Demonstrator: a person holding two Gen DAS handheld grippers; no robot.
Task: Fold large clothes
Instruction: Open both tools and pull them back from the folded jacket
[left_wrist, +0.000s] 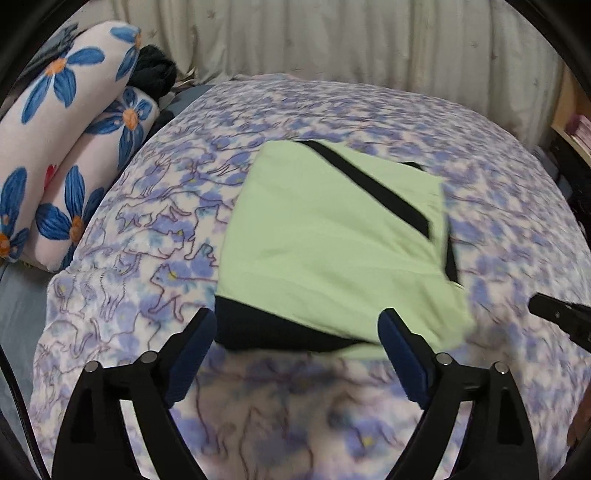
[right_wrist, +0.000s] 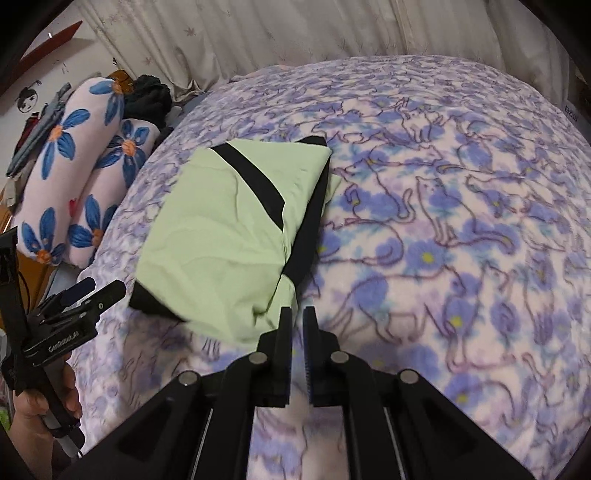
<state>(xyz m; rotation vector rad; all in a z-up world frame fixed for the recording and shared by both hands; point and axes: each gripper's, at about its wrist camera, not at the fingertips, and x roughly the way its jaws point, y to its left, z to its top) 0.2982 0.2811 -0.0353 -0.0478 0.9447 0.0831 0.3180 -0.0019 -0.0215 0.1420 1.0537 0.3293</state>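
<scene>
A light green garment with black trim (left_wrist: 332, 236) lies folded into a compact rectangle on the bed. It also shows in the right wrist view (right_wrist: 221, 236). My left gripper (left_wrist: 297, 323) is open and empty, its jaws spread wide just in front of the garment's near black edge. It shows from the side in the right wrist view (right_wrist: 99, 290). My right gripper (right_wrist: 298, 314) is shut and empty, its tips at the garment's near right corner. Its tip shows in the left wrist view (left_wrist: 554, 314).
The bed is covered by a purple and white cat-print blanket (right_wrist: 461, 221). A rolled quilt with blue flowers (left_wrist: 62, 155) and dark clothes (left_wrist: 155, 74) lie at the left. A pale curtain (left_wrist: 332, 37) hangs behind. A shelf (left_wrist: 576, 122) stands at the right.
</scene>
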